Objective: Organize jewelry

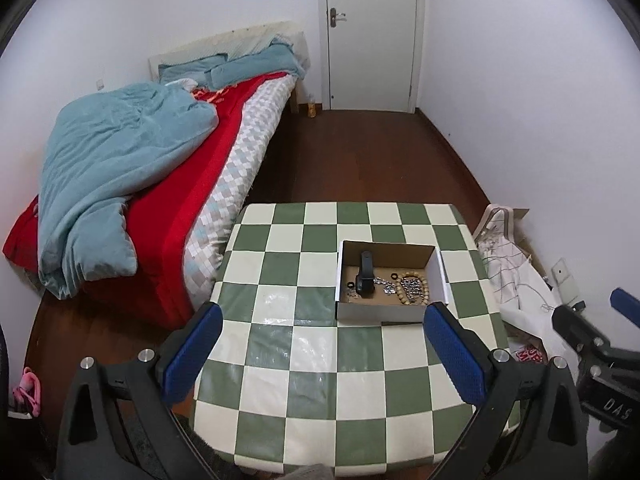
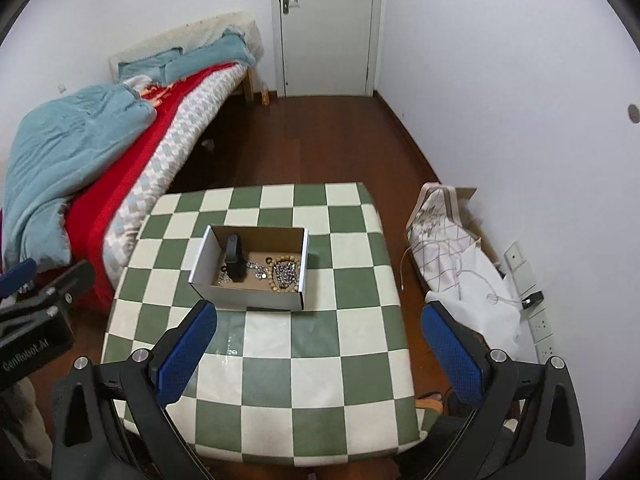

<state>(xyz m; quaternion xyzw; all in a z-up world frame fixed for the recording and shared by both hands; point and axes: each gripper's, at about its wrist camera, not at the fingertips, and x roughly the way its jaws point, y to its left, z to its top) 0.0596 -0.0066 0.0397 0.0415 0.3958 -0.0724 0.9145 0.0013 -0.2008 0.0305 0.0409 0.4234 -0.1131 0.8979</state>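
Observation:
A white cardboard box [image 1: 376,312] with a brown inside stands on the green-and-white checked table [image 1: 312,364]. It holds a black watch [image 1: 365,278], a wooden bead bracelet [image 1: 412,289], silver chains [image 1: 385,285] and small black rings. The box also shows in the right wrist view [image 2: 248,296], with the watch [image 2: 235,258] and beads [image 2: 285,274]. My left gripper [image 1: 323,354] is open and empty, above the table in front of the box. My right gripper [image 2: 319,356] is open and empty, in front of the box.
A bed [image 1: 160,184] with a blue quilt and red sheet stands left of the table. A closed white door [image 1: 372,32] is at the back. Cloth bags and cardboard [image 2: 452,252] lie by the right wall, near wall sockets [image 2: 540,324]. Dark wooden floor [image 2: 320,140] lies beyond the table.

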